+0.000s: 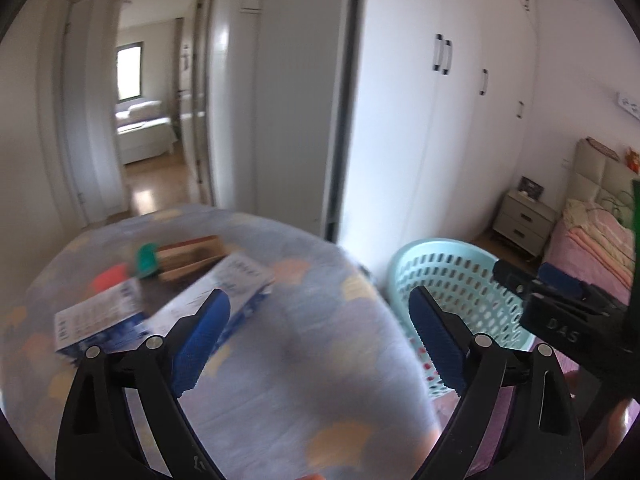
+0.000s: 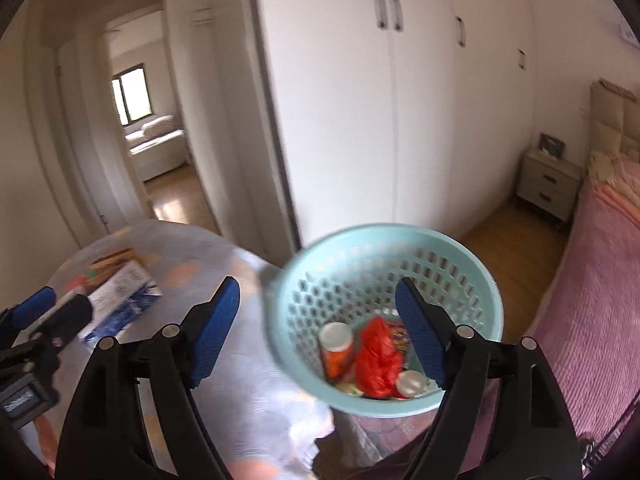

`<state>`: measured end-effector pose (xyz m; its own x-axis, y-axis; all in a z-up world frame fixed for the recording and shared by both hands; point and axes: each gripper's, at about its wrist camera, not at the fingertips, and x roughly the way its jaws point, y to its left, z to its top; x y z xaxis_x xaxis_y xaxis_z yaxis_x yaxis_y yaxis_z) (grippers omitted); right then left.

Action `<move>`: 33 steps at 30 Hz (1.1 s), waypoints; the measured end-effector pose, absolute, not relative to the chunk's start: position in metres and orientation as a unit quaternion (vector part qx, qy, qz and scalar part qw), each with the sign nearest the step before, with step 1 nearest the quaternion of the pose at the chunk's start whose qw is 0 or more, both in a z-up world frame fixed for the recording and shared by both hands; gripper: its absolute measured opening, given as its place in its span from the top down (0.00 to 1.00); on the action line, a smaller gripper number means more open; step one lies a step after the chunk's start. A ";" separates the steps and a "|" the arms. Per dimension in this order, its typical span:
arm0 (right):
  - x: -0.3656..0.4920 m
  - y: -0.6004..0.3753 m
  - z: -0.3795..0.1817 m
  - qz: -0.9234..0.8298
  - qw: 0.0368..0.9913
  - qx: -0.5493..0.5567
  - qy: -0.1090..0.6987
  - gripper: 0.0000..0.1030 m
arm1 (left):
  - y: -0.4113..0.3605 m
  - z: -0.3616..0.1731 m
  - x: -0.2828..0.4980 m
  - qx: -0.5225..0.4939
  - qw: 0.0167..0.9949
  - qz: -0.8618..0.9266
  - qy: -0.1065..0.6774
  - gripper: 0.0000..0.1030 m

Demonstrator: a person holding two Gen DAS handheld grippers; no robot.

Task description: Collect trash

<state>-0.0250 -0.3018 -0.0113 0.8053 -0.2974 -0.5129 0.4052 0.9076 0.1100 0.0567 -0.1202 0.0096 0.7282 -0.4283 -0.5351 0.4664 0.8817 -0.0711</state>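
Left wrist view: looks forward and down over the round table (image 1: 280, 360), close, blurred.
Right wrist view: close above the basket (image 2: 472, 276), facing the wardrobe (image 2: 400, 100).
Shared: table, basket (image 1: 404, 256), wardrobe (image 1: 460, 140), doorway (image 1: 148, 92), probably the same bedside cabinet (image 1: 520, 220).

left gripper (image 1: 316, 312): jaws wide apart | right gripper (image 2: 316, 304): jaws wide apart

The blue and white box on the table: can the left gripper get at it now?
Probably yes. The left gripper is open and empty, and the blue and white box lies uncovered on the table just ahead of its left finger.
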 end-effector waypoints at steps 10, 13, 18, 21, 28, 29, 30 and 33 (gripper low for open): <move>-0.010 -0.224 -0.003 -0.107 0.966 0.070 0.225 0.20 | -0.052 0.009 0.056 0.024 0.946 -0.149 0.288 0.14; -0.003 -0.205 -0.006 -0.084 0.969 0.060 0.223 0.18 | -0.027 0.005 0.054 0.014 0.949 -0.122 0.290 0.14; 0.009 -0.174 -0.017 -0.051 0.970 0.052 0.233 0.18 | 0.011 -0.004 0.051 0.009 0.953 -0.070 0.295 0.14; 0.017 -0.159 -0.026 -0.039 0.968 0.045 0.242 0.18 | 0.022 -0.010 0.051 0.009 0.953 -0.048 0.298 0.14; 0.020 -0.144 -0.034 -0.048 0.970 0.026 0.236 0.18 | 0.038 -0.025 0.055 0.007 0.953 -0.025 0.301 0.14; 0.019 -0.146 -0.033 -0.052 0.970 0.025 0.234 0.18 | 0.036 -0.026 0.054 0.008 0.953 -0.025 0.301 0.14; 0.019 -0.148 -0.032 -0.059 0.970 0.026 0.233 0.18 | 0.035 -0.026 0.054 0.008 0.954 -0.026 0.299 0.14; 0.014 -0.159 -0.029 -0.077 0.970 0.035 0.227 0.18 | 0.024 -0.023 0.054 0.012 0.955 -0.041 0.294 0.14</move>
